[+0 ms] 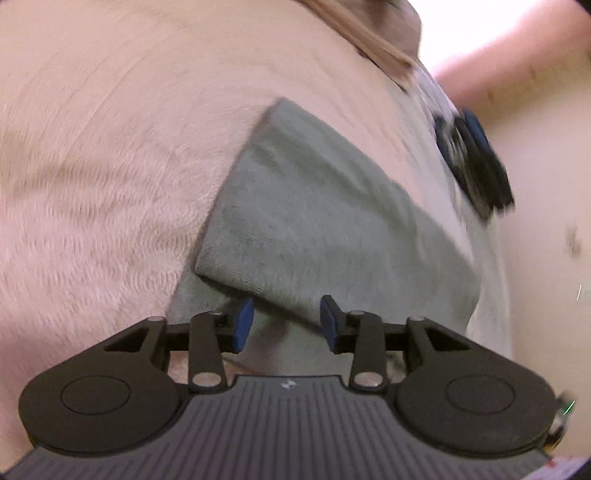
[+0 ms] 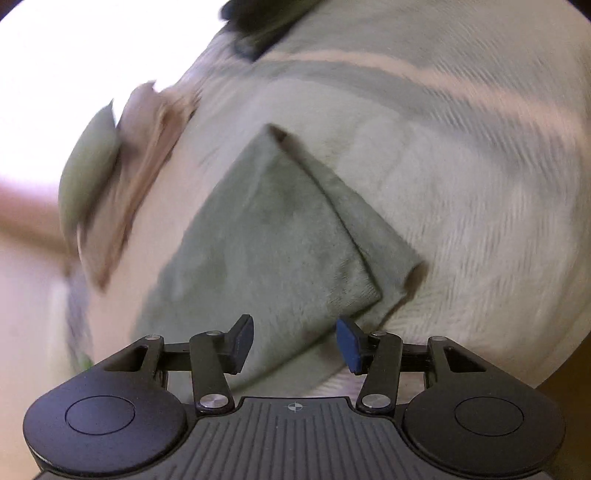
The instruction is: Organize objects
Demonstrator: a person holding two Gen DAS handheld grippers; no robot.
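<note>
A folded grey-green towel (image 1: 325, 221) lies on a pale fuzzy surface (image 1: 92, 166). My left gripper (image 1: 286, 325) is open, its blue pads on either side of the towel's near edge, holding nothing. The other gripper (image 1: 472, 162) shows blurred at the towel's far right. In the right wrist view the same towel (image 2: 266, 236) lies folded with a flap along its right side. My right gripper (image 2: 295, 343) is open over the towel's near corner and holds nothing. Both views are motion-blurred.
The pale fuzzy cover (image 2: 461, 184) spreads around the towel. A tan strap or edge (image 1: 354, 29) runs at the top. A green pillow-like shape (image 2: 88, 170) and a tan cloth (image 2: 140, 177) sit at the left, blurred.
</note>
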